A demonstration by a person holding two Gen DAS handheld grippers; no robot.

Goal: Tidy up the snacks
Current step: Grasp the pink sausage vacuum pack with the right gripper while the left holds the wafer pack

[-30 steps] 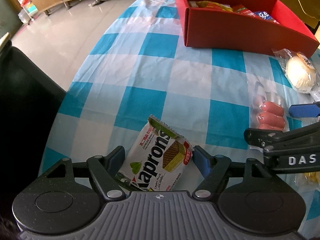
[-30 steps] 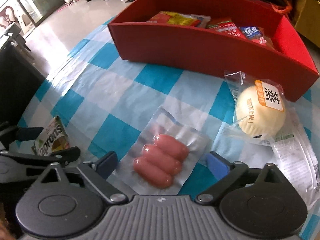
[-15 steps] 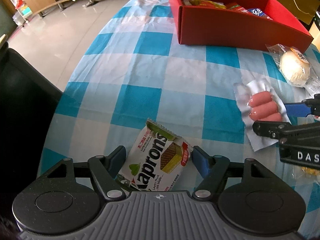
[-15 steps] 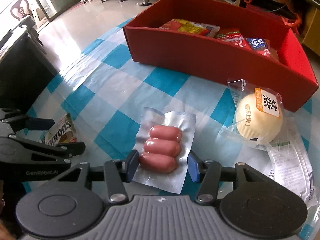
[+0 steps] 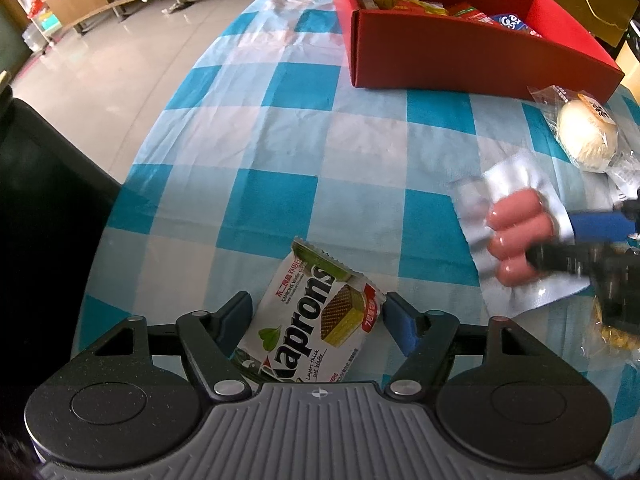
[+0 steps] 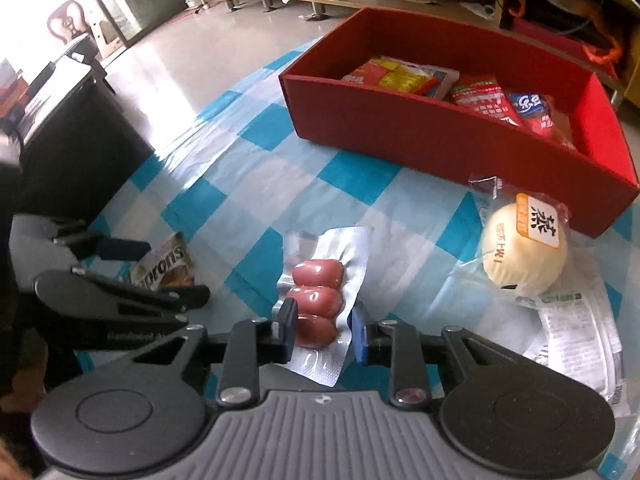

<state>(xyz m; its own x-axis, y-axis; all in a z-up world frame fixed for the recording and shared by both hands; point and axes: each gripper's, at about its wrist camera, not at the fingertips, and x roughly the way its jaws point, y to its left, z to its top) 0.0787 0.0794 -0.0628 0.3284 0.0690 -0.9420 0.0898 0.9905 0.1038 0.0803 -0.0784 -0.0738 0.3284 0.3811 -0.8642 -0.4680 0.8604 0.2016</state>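
Note:
A white and green Kaprons wafer pack (image 5: 304,320) lies on the blue checked tablecloth (image 5: 280,140), and my left gripper (image 5: 319,303) is shut on its two side edges. The same pack (image 6: 166,264) shows at the left of the right wrist view. My right gripper (image 6: 323,320) is shut on a clear vacuum pack of three pink sausages (image 6: 318,292), held slightly off the cloth. In the left wrist view that sausage pack (image 5: 516,236) hangs, blurred, at the right. The red box (image 6: 440,148) stands at the far side with several snack packets inside.
A wrapped round white bun (image 6: 520,256) lies just in front of the red box's right end, with a flat clear packet (image 6: 576,340) beside it. A black chair (image 5: 40,208) stands by the table's left edge. Beyond the table are floor and low shelves.
My right gripper has closed on the sausage pack and raised it off the cloth, tilting it. My left gripper's fingers came in slightly against the wafer pack and stayed in place.

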